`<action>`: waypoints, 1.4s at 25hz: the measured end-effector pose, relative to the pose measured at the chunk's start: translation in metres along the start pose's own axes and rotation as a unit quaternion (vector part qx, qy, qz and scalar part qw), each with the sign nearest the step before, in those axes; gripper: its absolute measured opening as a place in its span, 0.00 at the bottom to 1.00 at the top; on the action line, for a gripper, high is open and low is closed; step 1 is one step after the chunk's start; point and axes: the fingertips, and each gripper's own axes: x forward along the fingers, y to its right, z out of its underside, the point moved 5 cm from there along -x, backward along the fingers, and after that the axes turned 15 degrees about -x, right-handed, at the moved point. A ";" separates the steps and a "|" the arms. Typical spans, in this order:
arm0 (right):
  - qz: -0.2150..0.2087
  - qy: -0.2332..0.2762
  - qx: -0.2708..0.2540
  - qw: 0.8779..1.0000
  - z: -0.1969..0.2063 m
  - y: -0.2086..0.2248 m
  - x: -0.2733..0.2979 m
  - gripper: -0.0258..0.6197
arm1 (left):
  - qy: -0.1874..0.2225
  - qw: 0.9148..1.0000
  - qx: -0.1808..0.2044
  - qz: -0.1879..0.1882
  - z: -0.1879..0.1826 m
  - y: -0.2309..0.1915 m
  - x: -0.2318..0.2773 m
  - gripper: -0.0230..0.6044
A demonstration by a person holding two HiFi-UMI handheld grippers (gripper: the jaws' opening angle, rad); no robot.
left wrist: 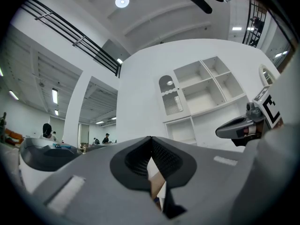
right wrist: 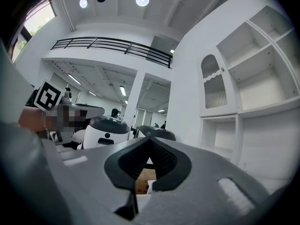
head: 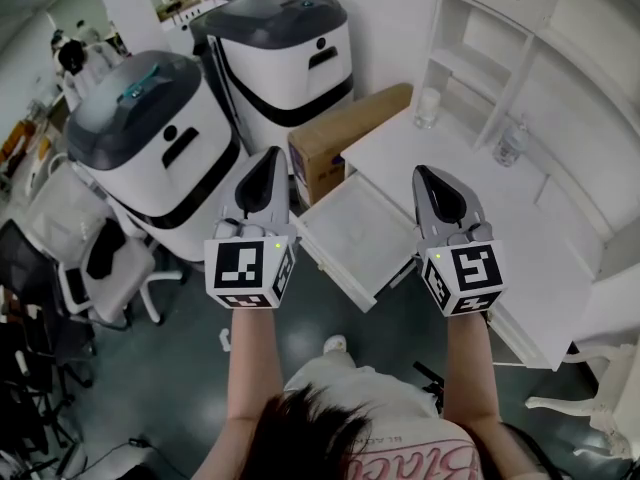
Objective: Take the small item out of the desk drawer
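Note:
The white desk (head: 470,183) has its drawer (head: 350,236) pulled open toward me, and the drawer's white inside shows nothing I can make out as a small item. My left gripper (head: 271,156) is held up over the drawer's left edge, shut, with nothing between its jaws. My right gripper (head: 424,173) is raised over the drawer's right end and the desk's front edge, also shut and empty. In the left gripper view the jaws (left wrist: 150,139) meet at their tips, with the right gripper (left wrist: 236,125) off to the right. In the right gripper view the jaws (right wrist: 150,140) are likewise closed.
A glass (head: 427,108) and a clear bottle (head: 511,143) stand on the desk below white shelves (head: 520,58). A cardboard box (head: 345,133) leans at the desk's left end. Two white-and-grey machines (head: 160,158) (head: 290,58) and office chairs (head: 100,258) stand to the left.

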 end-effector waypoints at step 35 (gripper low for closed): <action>-0.040 -0.060 0.077 0.994 0.032 -0.025 0.105 0.55 | -0.037 0.999 -0.037 0.005 0.038 -0.084 0.059 0.05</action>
